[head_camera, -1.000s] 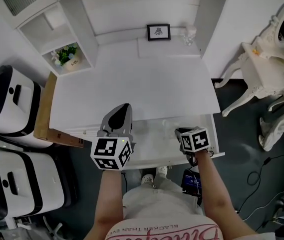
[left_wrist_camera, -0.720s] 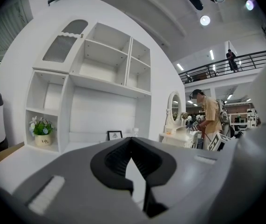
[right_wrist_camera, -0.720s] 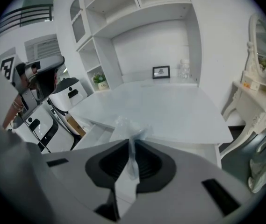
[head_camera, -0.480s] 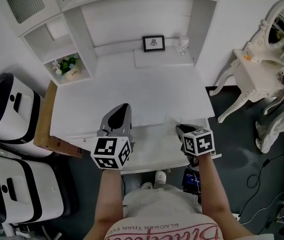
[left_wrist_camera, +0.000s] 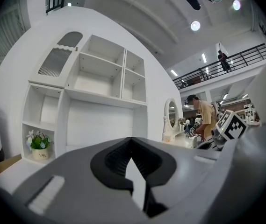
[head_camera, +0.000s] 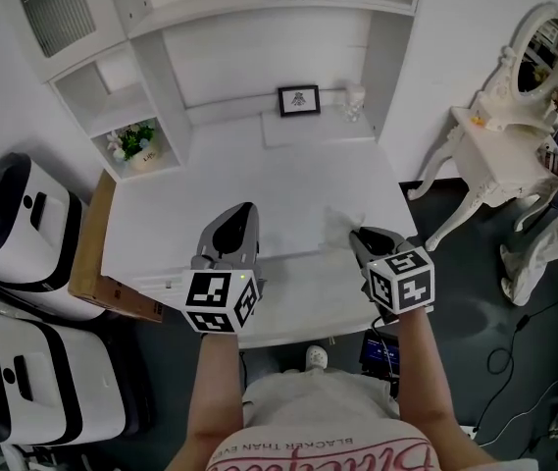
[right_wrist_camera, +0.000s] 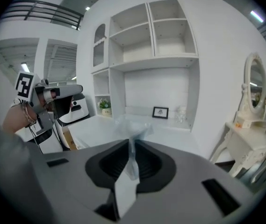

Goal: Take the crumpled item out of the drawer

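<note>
Crinkling thin and clear, the crumpled item [right_wrist_camera: 132, 125] looks near weightless, soft and slippery, so a pinch on a bunched fold suits it best. The right gripper [right_wrist_camera: 130, 146] is clamped on it, holding it over the desk's [head_camera: 259, 175] front edge, out of the drawer [head_camera: 293, 307]. The drawer shows nothing else inside. The left gripper [left_wrist_camera: 133, 141] is closed and empty.

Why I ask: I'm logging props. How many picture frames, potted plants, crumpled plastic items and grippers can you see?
Picture frame: 1
Potted plant: 1
Crumpled plastic item: 1
Grippers: 2 (left gripper, right gripper)
Total: 5
</note>
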Action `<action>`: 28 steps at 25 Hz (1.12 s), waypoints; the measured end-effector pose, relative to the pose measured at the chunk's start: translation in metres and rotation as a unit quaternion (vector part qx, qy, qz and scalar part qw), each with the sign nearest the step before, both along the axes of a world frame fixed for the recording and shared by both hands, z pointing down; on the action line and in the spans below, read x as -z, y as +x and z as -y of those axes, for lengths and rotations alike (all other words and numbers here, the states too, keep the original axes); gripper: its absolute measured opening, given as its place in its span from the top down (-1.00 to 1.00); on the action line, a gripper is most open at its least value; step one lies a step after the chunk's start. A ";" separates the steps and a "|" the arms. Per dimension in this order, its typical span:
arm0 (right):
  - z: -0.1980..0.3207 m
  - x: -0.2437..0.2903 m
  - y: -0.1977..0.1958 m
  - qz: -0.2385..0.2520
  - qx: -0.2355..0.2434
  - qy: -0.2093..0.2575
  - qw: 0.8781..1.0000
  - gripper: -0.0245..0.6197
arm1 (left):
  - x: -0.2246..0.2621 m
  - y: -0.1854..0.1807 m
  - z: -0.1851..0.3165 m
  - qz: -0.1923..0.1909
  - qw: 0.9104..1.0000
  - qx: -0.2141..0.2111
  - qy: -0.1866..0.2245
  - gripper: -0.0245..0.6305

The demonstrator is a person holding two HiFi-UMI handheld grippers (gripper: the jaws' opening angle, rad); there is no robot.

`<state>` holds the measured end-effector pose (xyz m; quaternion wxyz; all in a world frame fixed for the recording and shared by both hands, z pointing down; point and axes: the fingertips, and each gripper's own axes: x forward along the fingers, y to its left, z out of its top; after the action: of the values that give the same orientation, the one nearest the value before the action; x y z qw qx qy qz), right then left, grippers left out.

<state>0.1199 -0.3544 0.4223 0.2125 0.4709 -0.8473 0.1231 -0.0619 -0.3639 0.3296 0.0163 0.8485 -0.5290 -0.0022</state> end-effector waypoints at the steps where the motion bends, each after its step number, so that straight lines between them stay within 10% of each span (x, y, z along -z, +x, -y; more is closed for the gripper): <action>1: 0.000 0.008 -0.001 -0.001 0.000 0.016 1.000 0.78 | 0.003 0.000 -0.001 0.001 1.000 -0.001 0.005 0.90; 14: -0.010 0.119 0.001 -0.021 -0.032 0.215 0.976 0.79 | 0.049 0.002 -0.005 0.039 0.996 -0.005 0.075 0.90; 28: -0.014 0.200 -0.010 -0.030 -0.035 0.315 0.948 0.79 | 0.109 -0.005 -0.007 0.029 0.990 -0.007 0.136 0.90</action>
<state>0.1103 -0.3403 0.2224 0.0740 0.5464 -0.8193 -0.1571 -0.0664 -0.3564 0.2204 -0.1146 0.8463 -0.5179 -0.0495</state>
